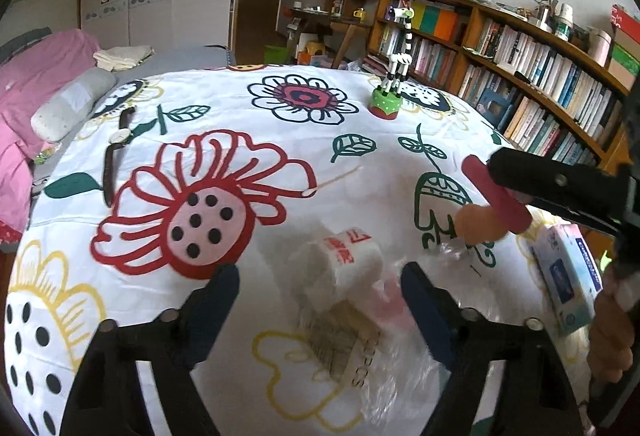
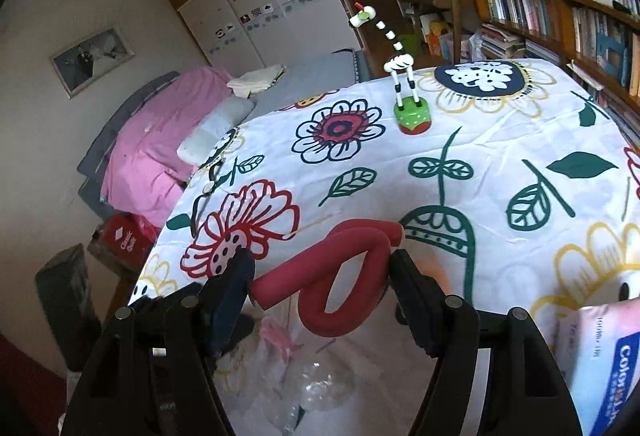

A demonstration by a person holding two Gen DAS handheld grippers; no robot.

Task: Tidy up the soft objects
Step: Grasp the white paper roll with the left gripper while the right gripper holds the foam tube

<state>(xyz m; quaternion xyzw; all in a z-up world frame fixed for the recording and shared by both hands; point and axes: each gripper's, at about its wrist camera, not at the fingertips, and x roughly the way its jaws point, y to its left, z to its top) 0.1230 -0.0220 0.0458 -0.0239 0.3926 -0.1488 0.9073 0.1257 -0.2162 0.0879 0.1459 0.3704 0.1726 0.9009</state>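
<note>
My right claw (image 2: 322, 272) is clamped on a red foam tube (image 2: 340, 276). The tube is bent into a loop, and both pads press on the loop's outer sides, holding it above the worktop (image 2: 500, 140). One free end of the tube sticks out past the left pad, the other points up and right past the right pad. From the left wrist view I see the same tube (image 1: 496, 196) end-on in the right claw (image 1: 516, 196), off to the right and clear of the cloth.

My left claw (image 1: 320, 280) stands apart with nothing between its pads. It hangs over a white roll (image 1: 344, 268) with red print, which lies on its side on the floral cloth (image 1: 240, 124), next to crinkled clear plastic (image 1: 400, 368) with a paper label under it. The roll is blurred, so I cannot read the print.

At the right edge of the left wrist view a blue and white tissue pack (image 1: 568, 276) lies near the worktop's rim, by a hand (image 1: 612, 336). A pale orange soft thing (image 1: 478, 224) sits just under the tube in that view; I cannot tell what it is.

Farther back, a zebra toy (image 1: 394, 76) on a green base stands upright. A wristwatch (image 1: 118, 148) lies flat at the far left. A cotton swab (image 1: 332, 182) rests beside the red flower.
</note>
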